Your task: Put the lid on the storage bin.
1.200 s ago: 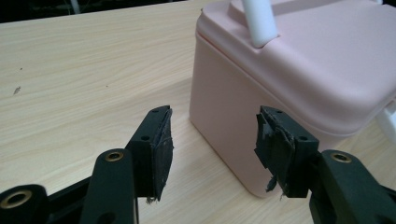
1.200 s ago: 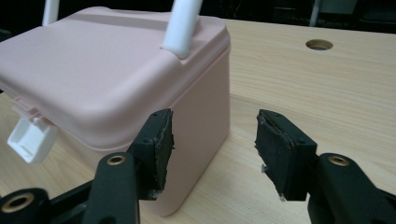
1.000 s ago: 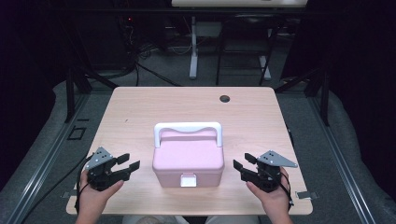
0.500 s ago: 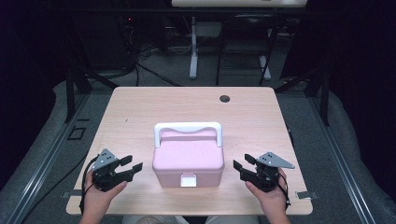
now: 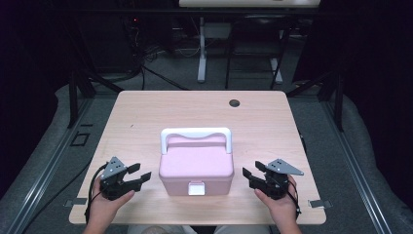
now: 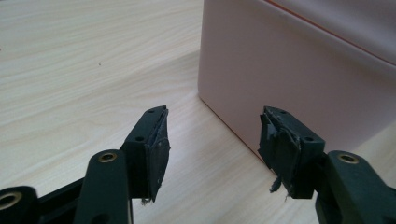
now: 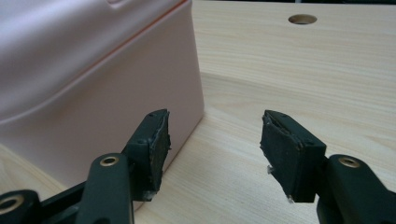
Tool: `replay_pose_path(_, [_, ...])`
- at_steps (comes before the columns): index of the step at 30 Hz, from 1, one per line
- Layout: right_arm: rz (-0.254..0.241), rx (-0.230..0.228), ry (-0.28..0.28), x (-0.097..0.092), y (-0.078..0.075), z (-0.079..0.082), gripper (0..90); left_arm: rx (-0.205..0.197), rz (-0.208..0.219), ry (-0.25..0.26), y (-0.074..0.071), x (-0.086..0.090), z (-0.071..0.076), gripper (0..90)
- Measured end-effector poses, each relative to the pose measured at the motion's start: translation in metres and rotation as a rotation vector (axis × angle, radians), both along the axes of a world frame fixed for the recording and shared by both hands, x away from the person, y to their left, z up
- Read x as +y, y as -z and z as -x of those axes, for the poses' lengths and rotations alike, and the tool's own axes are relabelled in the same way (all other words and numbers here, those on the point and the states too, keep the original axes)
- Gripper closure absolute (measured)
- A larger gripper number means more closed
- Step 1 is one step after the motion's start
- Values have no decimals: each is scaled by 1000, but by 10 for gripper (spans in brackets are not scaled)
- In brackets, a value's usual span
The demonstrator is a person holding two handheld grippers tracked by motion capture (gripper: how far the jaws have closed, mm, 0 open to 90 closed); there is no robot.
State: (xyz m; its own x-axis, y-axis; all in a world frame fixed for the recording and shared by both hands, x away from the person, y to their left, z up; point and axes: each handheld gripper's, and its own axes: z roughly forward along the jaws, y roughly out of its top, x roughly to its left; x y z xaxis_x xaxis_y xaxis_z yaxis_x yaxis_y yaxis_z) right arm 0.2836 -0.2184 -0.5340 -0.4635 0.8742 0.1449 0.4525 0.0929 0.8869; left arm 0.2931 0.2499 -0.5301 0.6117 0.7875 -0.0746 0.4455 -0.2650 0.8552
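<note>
A pink lidded box (image 5: pixel 196 165) with a white handle (image 5: pixel 195 132) and a white front latch (image 5: pixel 197 188) stands at the near middle of the wooden table (image 5: pixel 146 117). My left gripper (image 5: pixel 140 171) lies low just left of the box, pointing at its left wall (image 6: pixel 299 70). In the left gripper view its jaws (image 6: pixel 212 135) are open, and they have just been opening with nothing between them. My right gripper (image 5: pixel 251 169) sits just right of the box, open (image 7: pixel 215 135), also just opening wider, with bare tabletop between its pads and the box corner (image 7: pixel 93 84) beside the left pad.
A round cable hole (image 5: pixel 234 103) sits near the table's far edge, also in the right gripper view (image 7: pixel 302 19). Dark floor, cables and stand legs lie beyond the table. Bare wood lies behind and beside the box.
The right hand has sunk slightly toward the table. The left hand has barely shifted. The box has not moved.
</note>
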Motion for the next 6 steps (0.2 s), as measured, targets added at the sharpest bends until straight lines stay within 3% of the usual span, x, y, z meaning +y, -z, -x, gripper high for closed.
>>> replay_pose_path(2, [-4,-18,-1,0,2,-3,389,19,12,-9,2,2,-2,411])
replay_pose_path(6, [2,-11,8,-3,5,-8,385,125,50,-52,4,6,-5,423])
